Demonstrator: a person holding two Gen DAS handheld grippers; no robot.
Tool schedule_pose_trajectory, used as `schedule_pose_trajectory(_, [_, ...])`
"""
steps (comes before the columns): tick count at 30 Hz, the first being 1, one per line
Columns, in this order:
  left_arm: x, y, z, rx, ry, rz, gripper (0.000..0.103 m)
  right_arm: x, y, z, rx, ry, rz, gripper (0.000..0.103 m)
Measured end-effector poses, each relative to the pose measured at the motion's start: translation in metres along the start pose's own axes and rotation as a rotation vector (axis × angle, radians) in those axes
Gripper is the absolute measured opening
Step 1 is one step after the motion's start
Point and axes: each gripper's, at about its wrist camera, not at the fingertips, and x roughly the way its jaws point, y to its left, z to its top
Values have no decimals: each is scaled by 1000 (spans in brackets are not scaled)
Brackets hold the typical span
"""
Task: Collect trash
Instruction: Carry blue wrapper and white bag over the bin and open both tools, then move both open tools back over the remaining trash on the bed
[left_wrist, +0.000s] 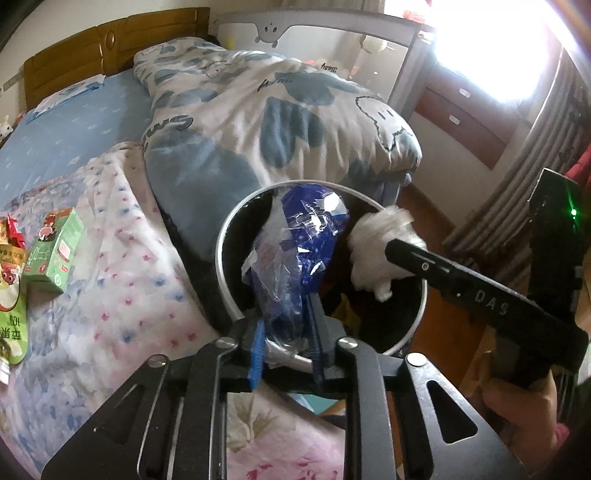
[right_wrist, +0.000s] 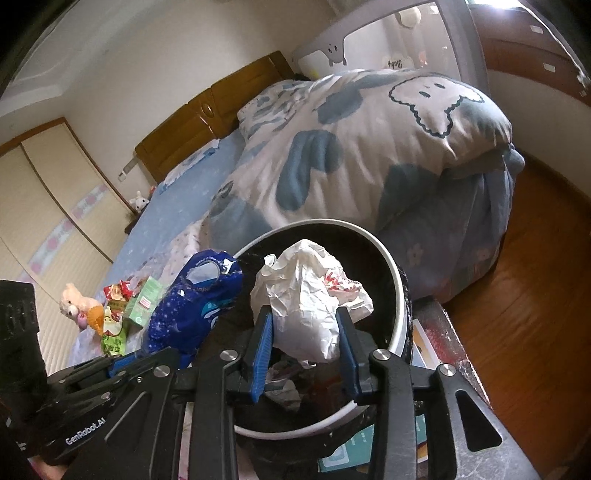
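Over the open bin (left_wrist: 236, 236) beside the bed (left_wrist: 74, 147), both grippers are hanging with their loads above its black-lined mouth. In the left wrist view, the left gripper (left_wrist: 286, 332) is showing at six o'clock with the blue and clear plastic wrapper (left_wrist: 306, 243) standing up between its blue pads; the jaws are standing slightly apart, and whether the pads are pressing on the wrapper cannot be told. At three o'clock in that view, the right gripper (left_wrist: 391, 247) is reaching in with the crumpled white paper (left_wrist: 373, 236) at its tip, over the bin's far rim.

In the right wrist view, the right gripper (right_wrist: 304, 328) is sitting at six o'clock, its pads lying against both sides of the crumpled white paper (right_wrist: 306, 295), clamped on it above the bin (right_wrist: 400, 295). More crumpled scraps (right_wrist: 288, 387) are lying inside the bin below. At nine o'clock the blue and clear plastic wrapper (right_wrist: 192, 302) is showing, borne by the left gripper (right_wrist: 122, 363).

On the flowered sheet at nine o'clock in the left wrist view, a green carton (left_wrist: 55, 254) and other snack packets (left_wrist: 11, 266) are lying well apart from the bin. A folded quilt (left_wrist: 258, 110) is filling twelve o'clock.
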Motion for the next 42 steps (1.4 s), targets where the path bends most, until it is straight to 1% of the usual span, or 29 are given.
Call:
schedule_pose_trajectory(1, [0,1,-1,-1,0,2,29,1,-1,0,4,1,-8,44])
schedule_pose_trajectory(2, [-1,3,-2,-4,-4,6,35,2,-3,1,11,-1,-7,52])
schedule_pose_trajectory(3, [-1,5,-4,-9,-6,8,38,1,-4,1,19,-4,-6,54])
schedule_pose_trajectory(4, [-2,8,-6,-17,-5,9,39,0,-5,1,25,-8,-3,57])
schedule_pose_trajectory(5, [-2,11,-8,-25,-3,9,39,-1,-5,0,29,-14,-1,64])
schedule_pose_trajectory(7, [-5,18,-13,-47,-1,10,40,-3,-4,-1,31,-22,-5,70])
schedule_pose_trajectory(9, [-10,25,-19,-65,-6,15,42,-6,-2,-1,31,-31,-2,71])
schedule_pose_trajectory(13, [-22,39,-35,-93,-15,42,46,-15,4,-4,35,-56,4,76])
schedule_pose_trajectory(20, [-47,73,-61,-165,-34,86,50,-23,32,-15,7,-72,32,87])
schedule_pose_trajectory(26, [-67,104,-84,-236,-46,122,51,-20,67,-30,-39,-55,78,91])
schedule_pose_trajectory(35, [-97,144,-112,-310,-72,184,52,-4,116,-56,-105,6,150,91])
schedule_pose_trajectory(42, [-108,173,-132,-371,-75,226,53,9,150,-73,-153,40,189,91])
